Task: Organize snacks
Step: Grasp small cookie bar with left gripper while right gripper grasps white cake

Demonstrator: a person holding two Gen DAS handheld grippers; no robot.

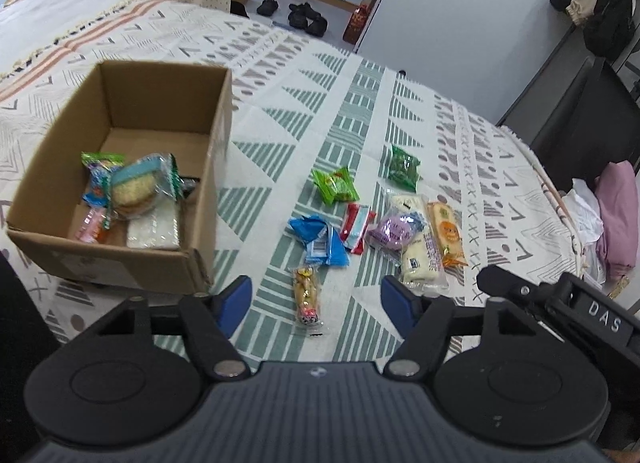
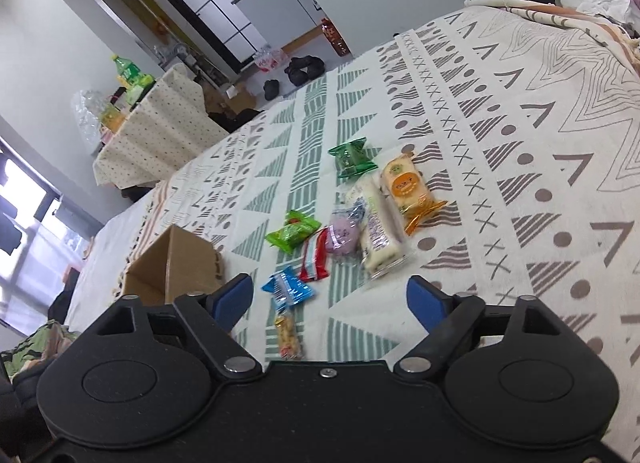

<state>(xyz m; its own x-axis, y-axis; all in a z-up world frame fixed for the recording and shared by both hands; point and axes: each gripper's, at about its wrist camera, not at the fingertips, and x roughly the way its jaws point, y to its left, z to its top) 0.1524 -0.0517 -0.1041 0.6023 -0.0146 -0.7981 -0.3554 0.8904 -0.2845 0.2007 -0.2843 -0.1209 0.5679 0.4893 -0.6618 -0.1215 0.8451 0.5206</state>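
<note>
An open cardboard box (image 1: 120, 111) sits on the patterned bedspread (image 1: 280, 111) at the left, with several wrapped snacks (image 1: 132, 191) inside. Loose snacks lie to its right: a clear peanut pack (image 1: 307, 295), a blue pack (image 1: 320, 239), a red pack (image 1: 356, 227), a purple one (image 1: 394, 229) and a long white roll (image 1: 420, 251). My left gripper (image 1: 316, 303) is open just above the peanut pack, its blue pads clear of it. My right gripper (image 2: 330, 299) is open too, over the blue pack (image 2: 288, 289) and the peanut pack (image 2: 287, 333), holding nothing.
A light green pack (image 1: 334, 185), a dark green pack (image 1: 404, 167) and an orange pack (image 1: 446, 233) lie further out. Pink and white laundry (image 1: 612, 219) is heaped at the bed's right edge. Shoes (image 1: 304, 15) stand on the floor beyond.
</note>
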